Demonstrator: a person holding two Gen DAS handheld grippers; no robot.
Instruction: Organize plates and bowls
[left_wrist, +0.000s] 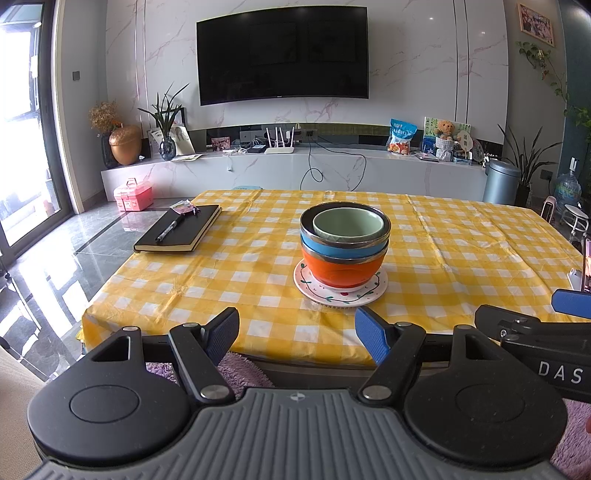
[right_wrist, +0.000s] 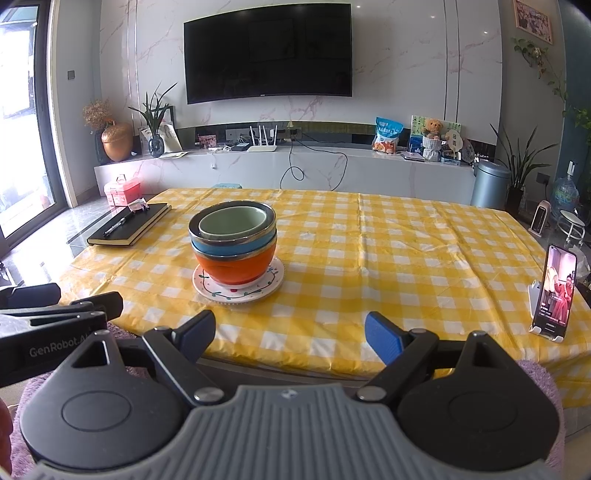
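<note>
This is a home living room. A large black curved television (left_wrist: 282, 55) hangs on a white marble-veined wall above a long low white marble media console (left_wrist: 295, 168) carrying a white router (left_wrist: 279, 142), a small brown teddy bear (left_wrist: 445, 129), a blue snack bag (left_wrist: 402, 136) and a copper acorn-shaped jar (left_wrist: 125, 144). Leafy potted houseplants (right_wrist: 519, 162) stand by the wall, a pink plastic storage box (left_wrist: 133, 195) sits on the glossy grey tiled floor (left_wrist: 48, 273), and a table with a yellow-and-white checked cloth (right_wrist: 388, 251) fills the foreground.
</note>
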